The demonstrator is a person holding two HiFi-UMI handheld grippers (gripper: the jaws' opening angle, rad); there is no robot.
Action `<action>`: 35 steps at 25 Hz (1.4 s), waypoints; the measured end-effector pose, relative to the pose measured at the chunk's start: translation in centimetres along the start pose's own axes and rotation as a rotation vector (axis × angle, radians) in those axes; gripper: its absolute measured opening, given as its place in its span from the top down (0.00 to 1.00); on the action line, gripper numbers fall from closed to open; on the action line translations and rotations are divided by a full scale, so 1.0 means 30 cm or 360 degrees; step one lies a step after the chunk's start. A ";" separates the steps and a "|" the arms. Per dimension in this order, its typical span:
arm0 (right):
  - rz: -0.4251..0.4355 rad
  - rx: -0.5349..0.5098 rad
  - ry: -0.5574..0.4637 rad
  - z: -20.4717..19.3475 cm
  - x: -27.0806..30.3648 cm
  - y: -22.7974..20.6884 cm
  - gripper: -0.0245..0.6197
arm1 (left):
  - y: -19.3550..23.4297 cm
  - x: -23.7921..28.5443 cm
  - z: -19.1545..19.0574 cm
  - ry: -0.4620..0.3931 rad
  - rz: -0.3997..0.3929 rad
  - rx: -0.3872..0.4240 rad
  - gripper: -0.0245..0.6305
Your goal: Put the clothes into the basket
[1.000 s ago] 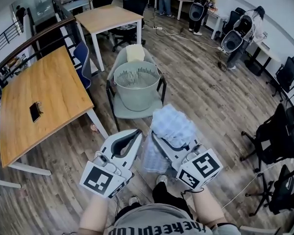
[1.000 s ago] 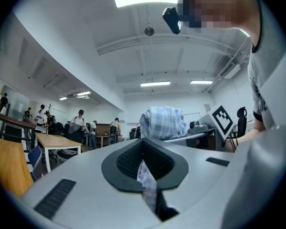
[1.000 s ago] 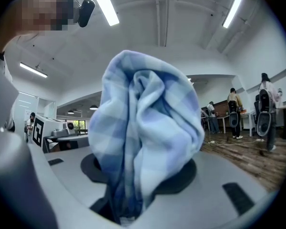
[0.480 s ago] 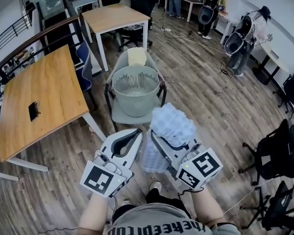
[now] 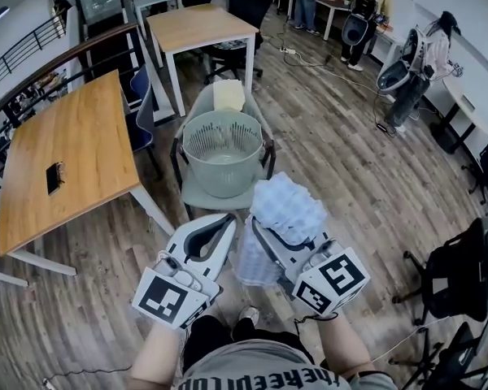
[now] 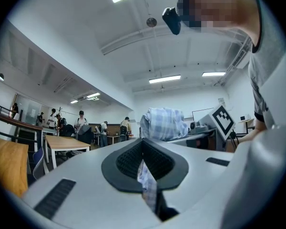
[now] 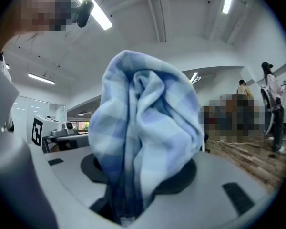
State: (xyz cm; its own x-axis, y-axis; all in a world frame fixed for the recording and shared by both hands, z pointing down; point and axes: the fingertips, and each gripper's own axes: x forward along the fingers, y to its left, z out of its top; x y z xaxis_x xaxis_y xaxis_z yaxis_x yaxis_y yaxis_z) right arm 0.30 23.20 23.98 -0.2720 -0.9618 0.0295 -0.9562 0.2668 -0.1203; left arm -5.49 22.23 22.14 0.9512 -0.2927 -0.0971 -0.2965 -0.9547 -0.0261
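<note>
2 grips on 1 checked cloth (image 5: 286,205): pinches a thin fold tight in the left gripper (image 5: 226,224), clamps the bunched bulk in the right gripper (image 5: 270,232), faces the basket (image 5: 224,167) straight ahead beyond both tips, mouth up on a chair (image 5: 197,195).

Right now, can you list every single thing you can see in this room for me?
laundry basket: one, grey-green, on the chair ahead
chair: one, grey-green, under the basket
cream pad: one, against that chair's back
wooden tables: two, light brown, at left and farther back
phone: one, dark, on the left table
blue chair: one, beside the left table
office chairs: several, black, at right
people: several, far side of the room
checked cloth: one, blue and white, bunched in the right gripper, an edge in the left
left gripper: white, shut on the cloth
right gripper: white, shut on the cloth
</note>
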 end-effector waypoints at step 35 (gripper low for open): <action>-0.0130 0.0029 -0.0011 0.054 0.350 -0.237 0.64 | 0.349 0.256 -0.015 0.0021 -0.0115 0.0013 0.94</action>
State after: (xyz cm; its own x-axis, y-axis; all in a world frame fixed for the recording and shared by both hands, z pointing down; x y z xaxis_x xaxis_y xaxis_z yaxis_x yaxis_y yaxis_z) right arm 4.40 11.12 23.52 -0.1921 -0.9808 0.0331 -0.9731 0.1861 -0.1356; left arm -1.25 9.95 21.56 0.9713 -0.2235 -0.0816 -0.2273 -0.9730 -0.0409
